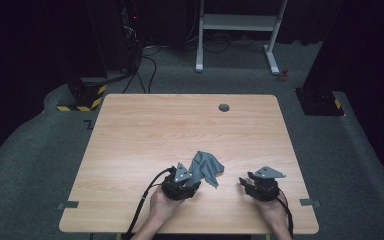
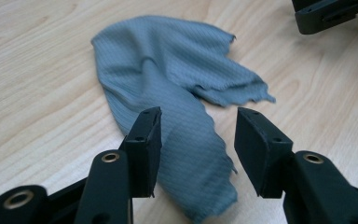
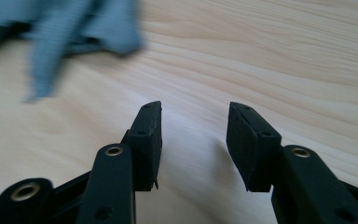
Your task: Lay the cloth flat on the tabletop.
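- The grey cloth (image 2: pixel 177 88) lies crumpled on my counter (image 1: pixel 145 130), near the front edge and between my two hands, closer to the left one. It is a thin woven fabric with a fine ribbed grain, and its edges are ragged and frayed.
- One broad fold of the cloth fans out flat, and a narrower twisted tail runs back toward me and passes under the gap of my left gripper (image 2: pixel 198 126).
- The counter is pale wood-grain laminate, smooth and matte, with a small round grey cap (image 1: pixel 224 107) set near its far edge.
- My left gripper stands released: its black jaws are apart, the flat pads clear of the cloth on both sides, though the fabric lies on the counter between them.
- My right gripper (image 3: pixel 193 121) is also released, jaws apart over bare wood with nothing between them; the cloth sits off to its upper left, blurred there.
- In the left gripper view, a dark corner of my right gripper (image 2: pixel 331 16) is cut off by the top right edge.
- From the high view, my left hand (image 1: pixel 161 204) and right hand (image 1: pixel 272 207) come in from the bottom edge, forearms cropped; each gripper is held low and points forward across the counter.
- The floor beyond the counter is dark grey carpet; the background is too dark to read.
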Demonstrator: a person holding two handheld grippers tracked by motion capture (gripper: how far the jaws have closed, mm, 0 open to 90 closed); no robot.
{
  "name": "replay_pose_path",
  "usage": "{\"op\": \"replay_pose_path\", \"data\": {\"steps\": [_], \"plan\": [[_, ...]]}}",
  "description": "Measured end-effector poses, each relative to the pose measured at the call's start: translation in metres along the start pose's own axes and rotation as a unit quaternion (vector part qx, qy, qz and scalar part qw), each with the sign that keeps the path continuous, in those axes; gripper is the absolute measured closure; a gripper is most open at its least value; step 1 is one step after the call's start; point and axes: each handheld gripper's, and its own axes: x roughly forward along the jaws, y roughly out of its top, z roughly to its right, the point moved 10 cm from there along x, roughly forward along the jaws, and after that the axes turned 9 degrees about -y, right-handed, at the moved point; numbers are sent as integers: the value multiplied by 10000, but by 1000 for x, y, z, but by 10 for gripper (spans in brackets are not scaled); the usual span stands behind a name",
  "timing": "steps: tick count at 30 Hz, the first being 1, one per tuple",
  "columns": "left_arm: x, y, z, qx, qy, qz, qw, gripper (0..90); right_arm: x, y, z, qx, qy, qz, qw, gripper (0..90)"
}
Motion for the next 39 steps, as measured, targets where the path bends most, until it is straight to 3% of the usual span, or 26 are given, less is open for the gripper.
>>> {"op": "replay_pose_path", "data": {"steps": [4,7,10,13,17,20,31,34,39], "plan": [[7,-4,3,254,204,-193,9993,548,1,14,-39,-326,464,64,9984,575],[9,-5,2,284,300,-221,9989,595,7,21,-60,-417,783,-56,9960,602],[8,-6,-1,279,333,-231,9988,656,15,24,-74,-534,930,-160,9941,635],[5,-6,-3,236,328,-172,9990,732,23,25,-80,-585,1016,-261,9928,724],[-1,-5,-6,181,262,-77,9995,837,25,26,-79,-615,1034,-251,9924,887],[-8,-4,-12,122,292,-12,9995,874,22,27,-74,-668,963,-208,9929,894],[-38,-12,-37,-101,494,217,9985,878,4,35,-34,-286,717,33,9970,894],[-41,-16,-33,-38,430,188,9989,880,1,32,-35,-284,817,27,9962,892],[-45,-27,-19,147,273,27,9995,879,-9,20,-45,-532,939,-14,9942,886]]}}
